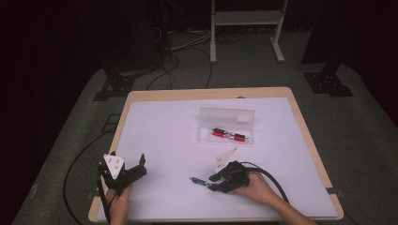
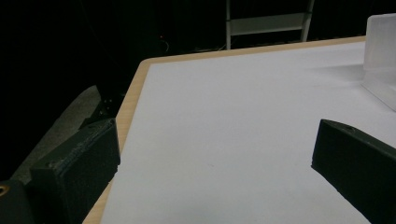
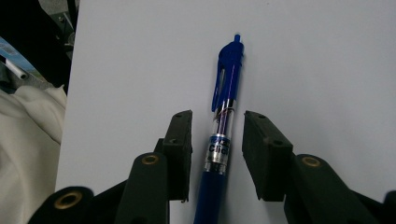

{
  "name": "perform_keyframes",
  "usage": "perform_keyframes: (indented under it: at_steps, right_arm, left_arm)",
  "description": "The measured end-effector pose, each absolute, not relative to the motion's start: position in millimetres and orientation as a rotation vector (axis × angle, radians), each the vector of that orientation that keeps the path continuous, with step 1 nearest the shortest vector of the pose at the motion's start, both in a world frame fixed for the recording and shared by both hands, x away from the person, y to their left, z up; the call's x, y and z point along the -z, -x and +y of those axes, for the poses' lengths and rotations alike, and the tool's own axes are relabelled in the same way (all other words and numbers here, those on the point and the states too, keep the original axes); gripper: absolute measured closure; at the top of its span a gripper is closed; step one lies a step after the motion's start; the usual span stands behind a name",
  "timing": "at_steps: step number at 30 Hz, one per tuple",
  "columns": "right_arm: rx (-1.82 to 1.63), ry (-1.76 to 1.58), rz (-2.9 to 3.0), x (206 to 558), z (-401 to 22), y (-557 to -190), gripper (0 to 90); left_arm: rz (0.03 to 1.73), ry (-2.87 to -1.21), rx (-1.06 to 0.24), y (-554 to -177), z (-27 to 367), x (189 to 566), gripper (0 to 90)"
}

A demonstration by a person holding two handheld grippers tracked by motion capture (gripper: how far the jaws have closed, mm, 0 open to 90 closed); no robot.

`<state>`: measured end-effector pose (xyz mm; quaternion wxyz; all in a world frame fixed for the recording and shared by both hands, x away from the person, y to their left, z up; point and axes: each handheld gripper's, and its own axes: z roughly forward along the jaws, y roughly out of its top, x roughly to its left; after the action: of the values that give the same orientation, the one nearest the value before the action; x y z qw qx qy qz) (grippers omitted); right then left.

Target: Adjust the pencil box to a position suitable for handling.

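A blue click pen (image 3: 223,140) lies flat on the white mat (image 3: 317,56), clip end pointing away. My right gripper (image 3: 218,119) is open and straddles the pen's clear middle section, with a small gap on each side. From above, the pen (image 1: 197,180) pokes out left of the right gripper (image 1: 211,183) near the table's front edge. My left gripper (image 1: 127,169) stands open at the front left corner, and between its wide jaws (image 2: 217,135) there is only bare mat.
A clear plastic case (image 1: 226,125) lies open at mid-table with red and black pens (image 1: 229,135) in its tray; its wall (image 2: 380,46) stands to the right in the left gripper view. The mat's left wooden edge (image 2: 126,112) is close to the left gripper.
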<state>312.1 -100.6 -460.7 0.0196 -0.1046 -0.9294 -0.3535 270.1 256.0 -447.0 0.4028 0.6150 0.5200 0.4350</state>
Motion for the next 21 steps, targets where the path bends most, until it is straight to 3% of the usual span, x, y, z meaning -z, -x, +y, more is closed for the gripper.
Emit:
perform_keyframes:
  at_steps: [21]
  right_arm:
    - [1.094, 0.332, -2.965, 464.1, -96.6, -306.3, 75.8]
  left_arm:
    - [1.314, -1.555, -1.097, -270.0, 255.9, 447.0, 0.4]
